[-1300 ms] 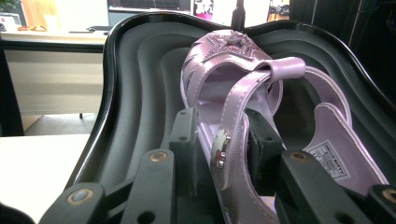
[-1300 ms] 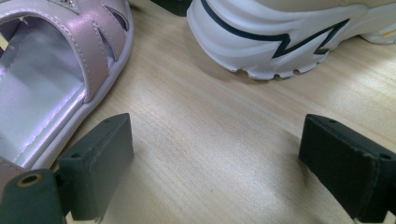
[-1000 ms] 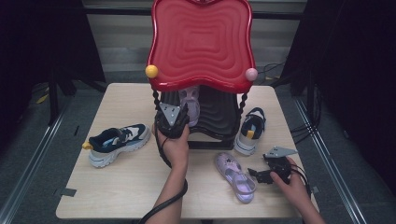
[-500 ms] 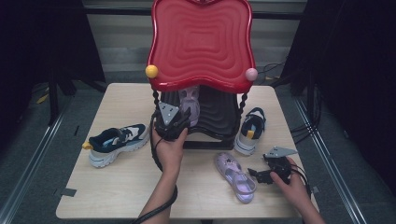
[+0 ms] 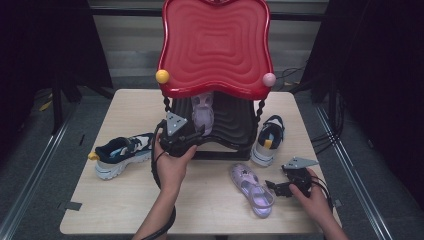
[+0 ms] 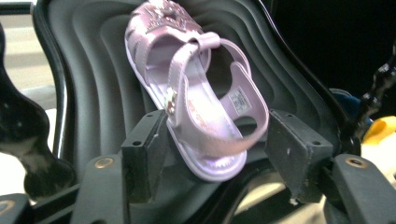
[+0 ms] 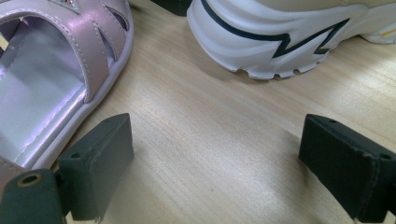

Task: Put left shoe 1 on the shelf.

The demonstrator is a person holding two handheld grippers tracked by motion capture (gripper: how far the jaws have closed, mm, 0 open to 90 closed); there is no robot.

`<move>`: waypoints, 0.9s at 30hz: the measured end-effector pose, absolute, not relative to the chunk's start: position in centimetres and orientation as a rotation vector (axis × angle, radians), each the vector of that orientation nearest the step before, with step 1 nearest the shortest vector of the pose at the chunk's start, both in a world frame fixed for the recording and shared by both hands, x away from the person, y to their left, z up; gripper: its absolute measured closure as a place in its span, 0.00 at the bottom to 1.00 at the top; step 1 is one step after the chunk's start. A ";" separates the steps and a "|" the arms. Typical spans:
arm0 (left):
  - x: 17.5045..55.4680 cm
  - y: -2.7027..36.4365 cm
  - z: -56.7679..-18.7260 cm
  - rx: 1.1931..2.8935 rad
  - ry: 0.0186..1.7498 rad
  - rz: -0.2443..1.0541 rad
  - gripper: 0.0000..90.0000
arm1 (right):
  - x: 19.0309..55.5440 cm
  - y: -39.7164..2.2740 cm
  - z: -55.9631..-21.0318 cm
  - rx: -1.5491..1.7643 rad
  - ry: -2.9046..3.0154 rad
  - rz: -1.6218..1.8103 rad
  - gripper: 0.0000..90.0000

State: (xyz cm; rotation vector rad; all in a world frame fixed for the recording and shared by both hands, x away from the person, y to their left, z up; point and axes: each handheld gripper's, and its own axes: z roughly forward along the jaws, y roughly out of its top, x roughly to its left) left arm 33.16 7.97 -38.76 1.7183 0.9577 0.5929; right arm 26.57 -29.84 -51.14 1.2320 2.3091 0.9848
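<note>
The left claw (image 5: 196, 134) stands open at the front of the black shelf (image 6: 93, 70), and its jaws have just been opening. In the left gripper view the heel of a pale purple sandal (image 6: 196, 98) lies between the two jaws. The left jaw is just beside the sole, and whether it touches cannot be told; the right jaw is apart from the strap. The sandal leans against the ribbed black back of the shelf, with its toe up and its heel down. In the high view this sandal (image 5: 203, 112) sits under the red wavy roof (image 5: 216, 45) of the shelf stand, which is placed at the far side of the bench (image 5: 125, 200).

The right claw (image 5: 274, 189) is also open and holds nothing. It rests low over the bench, and its jaws point to a second purple sandal (image 5: 252, 189), which lies flat on the wood just beside the left jaw. Beyond it a white sneaker (image 5: 267, 140) stands near the right post of the stand. Another sneaker (image 5: 120, 154), dark blue and white, lies well apart at the left side of the bench.
</note>
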 end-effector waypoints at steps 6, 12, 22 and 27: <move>33.1 7.9 -39.1 1.780 0.936 0.522 0.37 | 26.6 -29.8 -51.1 1.232 2.309 0.985 0.10; 33.0 8.3 -39.1 1.817 0.919 0.497 0.34 | 26.5 -29.8 -51.1 1.231 2.308 0.986 0.10; 32.4 8.4 -39.3 1.883 0.846 0.436 0.33 | 26.5 -29.9 -51.1 1.229 2.309 0.987 0.10; 32.0 8.2 -39.4 1.906 0.815 0.417 0.32 | 26.5 -29.9 -51.1 1.227 2.309 0.986 0.10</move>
